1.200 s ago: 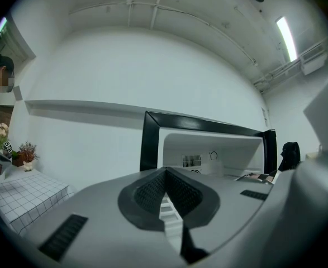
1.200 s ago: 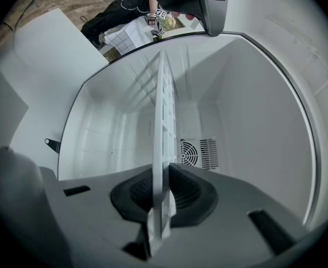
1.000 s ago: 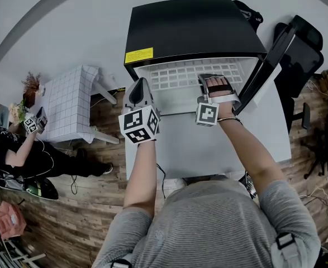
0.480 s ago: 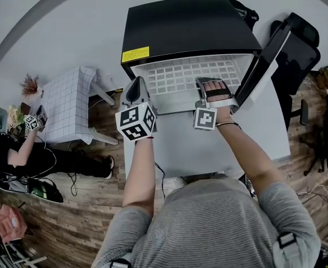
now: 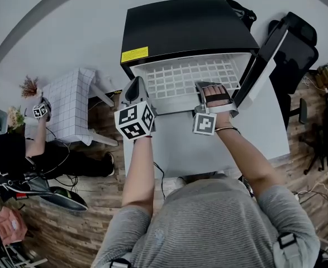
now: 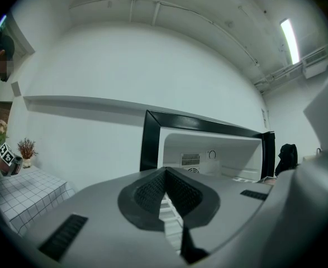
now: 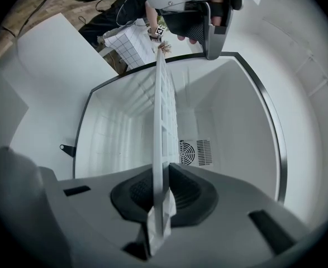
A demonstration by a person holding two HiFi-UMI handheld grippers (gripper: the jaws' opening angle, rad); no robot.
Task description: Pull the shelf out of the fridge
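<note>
Just ahead of the left gripper (image 5: 134, 87), the black-topped compact fridge (image 5: 186, 21) stood open on the white table (image 5: 203, 149). The white plastic grid shelf (image 5: 189, 74) looked partly drawn out, its back still inside the cavity.

Risks, as judged:
- The shelf was gripped at one spot only, right of its centre. A pull from there could skew it and jam it against the fridge walls.
- The hold was on a thin edge and could slip off.
- The open black fridge door (image 5: 264, 52) stood near, to the right of the right gripper (image 5: 209, 88). A sideways swing could knock it.

Left gripper (image 6: 165, 177): clenched, pads meeting, nothing between them. The shelf lay just beyond its tips, and contact couldn't be told.

Right gripper (image 7: 164, 193): nearly closed, grasping the shelf (image 7: 162, 121) by its front edge. The shelf ran straight ahead of it into the fridge.
</note>
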